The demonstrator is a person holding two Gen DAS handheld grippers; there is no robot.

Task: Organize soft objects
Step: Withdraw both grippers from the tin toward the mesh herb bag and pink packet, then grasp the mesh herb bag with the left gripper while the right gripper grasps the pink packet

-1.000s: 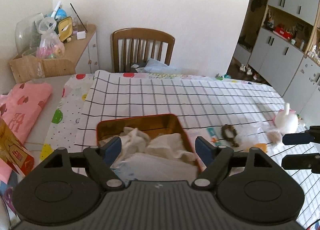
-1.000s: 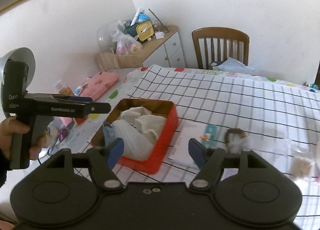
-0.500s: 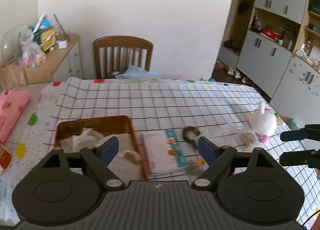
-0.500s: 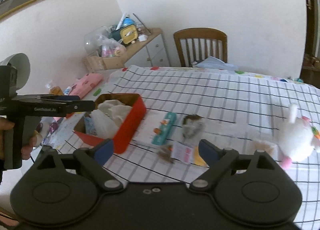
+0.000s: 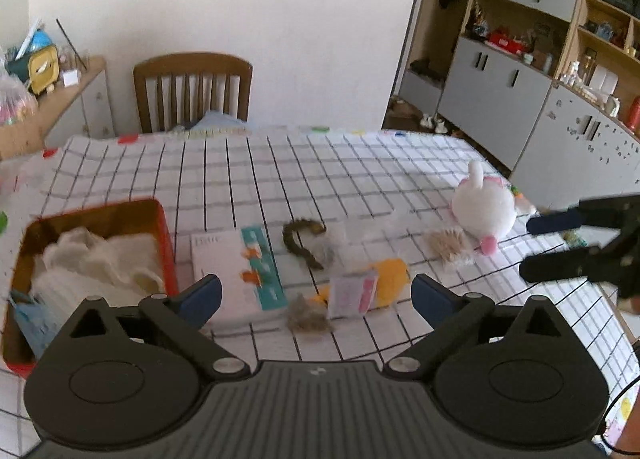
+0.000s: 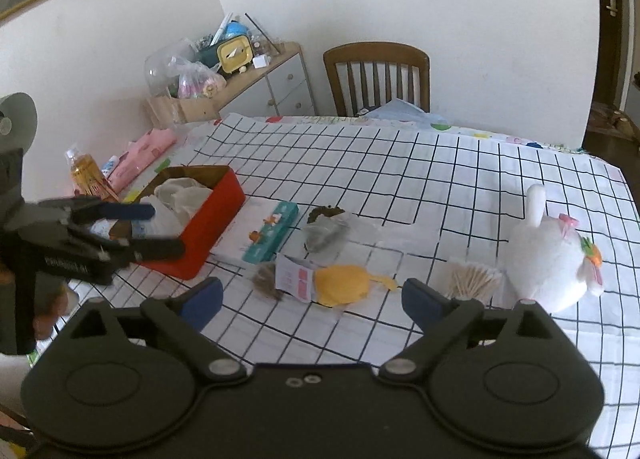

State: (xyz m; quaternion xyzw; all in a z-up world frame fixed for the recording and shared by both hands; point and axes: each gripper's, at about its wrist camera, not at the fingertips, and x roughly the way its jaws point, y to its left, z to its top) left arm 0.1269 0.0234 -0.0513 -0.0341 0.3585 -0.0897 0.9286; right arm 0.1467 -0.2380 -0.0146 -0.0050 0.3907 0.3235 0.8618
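A red tin (image 5: 162, 227) (image 6: 218, 203) holding white cloths (image 5: 100, 259) sits at the table's left. A white plush bunny (image 5: 484, 209) (image 6: 550, 255) lies at the right. Between them lie a yellow soft pouch (image 5: 390, 281) (image 6: 344, 285), a brown furry ring (image 5: 300, 239) (image 6: 326, 229), small fur tufts (image 5: 450, 245) and a bag of cotton swabs (image 6: 474, 279). My left gripper (image 5: 316, 295) is open and empty above the table's near edge, over the pouch. My right gripper (image 6: 312, 295) is open and empty, near the pouch.
A white notebook with a teal strip (image 5: 236, 269) (image 6: 266, 233) lies beside the tin. A wooden chair (image 5: 192, 89) stands at the far side. A cluttered cabinet (image 6: 256, 79) is at the left, grey cupboards (image 5: 500, 99) at the right. Bottles and pink packs (image 6: 132, 163) lie at the table's left edge.
Both grippers have swung to the right, away from the red tin. The bunny, pouch and fur pieces have come further into view. Both stay open and empty.
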